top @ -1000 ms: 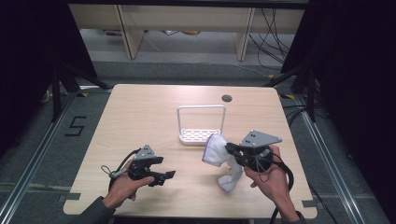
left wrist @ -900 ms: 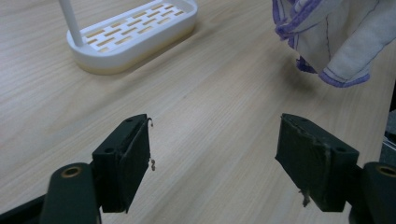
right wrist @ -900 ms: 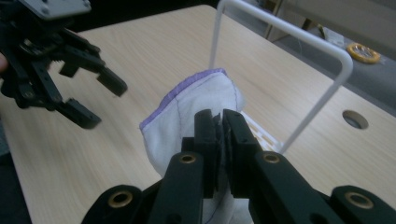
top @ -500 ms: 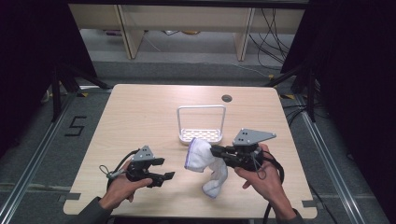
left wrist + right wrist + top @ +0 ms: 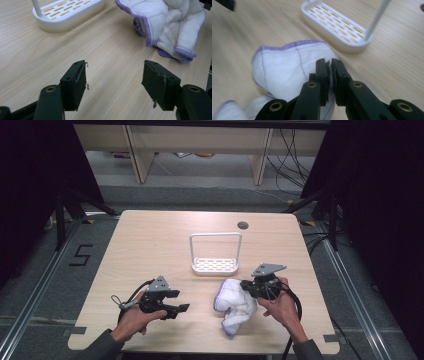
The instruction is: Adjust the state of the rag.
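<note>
The cloth (image 5: 234,306), white with a purple hem, is pinched at one edge by the right gripper (image 5: 330,67), whose jaws are clamped tight on a fold; it lies crumpled on the table (image 5: 150,245), just in front of the white rack (image 5: 215,265) and apart from it. The left gripper (image 5: 115,75) rests released with nothing between its jaws, which have just been closing a little. A free hem corner (image 5: 185,53) is best taken by the left gripper, low to the wood; the pinch on the right should be kept firm, so that the cloth can be drawn flat without dragging against the rack.
</note>
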`<action>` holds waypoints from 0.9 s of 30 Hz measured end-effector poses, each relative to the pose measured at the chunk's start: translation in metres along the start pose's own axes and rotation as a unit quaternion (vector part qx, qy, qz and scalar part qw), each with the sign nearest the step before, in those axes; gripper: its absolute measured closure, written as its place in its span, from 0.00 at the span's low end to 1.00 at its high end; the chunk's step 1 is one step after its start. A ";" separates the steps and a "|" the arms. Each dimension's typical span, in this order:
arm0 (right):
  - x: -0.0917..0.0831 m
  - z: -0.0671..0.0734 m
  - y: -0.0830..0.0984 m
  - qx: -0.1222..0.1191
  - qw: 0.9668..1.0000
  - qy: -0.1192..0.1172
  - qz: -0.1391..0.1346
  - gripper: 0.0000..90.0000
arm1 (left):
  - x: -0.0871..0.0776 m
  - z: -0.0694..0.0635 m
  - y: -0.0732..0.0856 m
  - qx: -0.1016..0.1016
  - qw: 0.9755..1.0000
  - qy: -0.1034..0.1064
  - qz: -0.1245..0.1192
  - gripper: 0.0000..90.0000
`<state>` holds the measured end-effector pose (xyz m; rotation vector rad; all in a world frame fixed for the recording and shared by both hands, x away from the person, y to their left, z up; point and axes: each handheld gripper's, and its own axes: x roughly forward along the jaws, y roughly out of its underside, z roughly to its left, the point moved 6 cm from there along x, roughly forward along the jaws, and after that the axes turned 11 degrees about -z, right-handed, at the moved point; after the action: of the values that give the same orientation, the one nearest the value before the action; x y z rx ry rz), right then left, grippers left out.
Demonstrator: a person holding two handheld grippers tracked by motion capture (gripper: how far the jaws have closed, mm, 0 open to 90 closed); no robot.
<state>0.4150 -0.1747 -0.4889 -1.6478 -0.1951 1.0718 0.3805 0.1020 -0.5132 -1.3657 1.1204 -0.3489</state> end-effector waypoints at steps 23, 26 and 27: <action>0.000 0.032 -0.004 -0.046 0.997 0.054 0.030 0.63 | 0.012 0.001 0.003 -0.003 1.000 -0.001 0.013 0.41; 0.019 0.032 0.002 -0.054 0.995 0.066 0.048 0.64 | 0.015 0.001 0.003 -0.002 1.000 0.002 0.018 0.40; 0.021 0.033 0.002 -0.057 0.995 0.063 0.049 0.65 | 0.016 0.001 0.003 -0.005 1.000 0.002 0.018 0.40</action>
<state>0.4024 -0.1394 -0.5015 -1.8383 -0.0943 1.0422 0.3878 0.0911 -0.5225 -1.3527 1.1500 -0.3213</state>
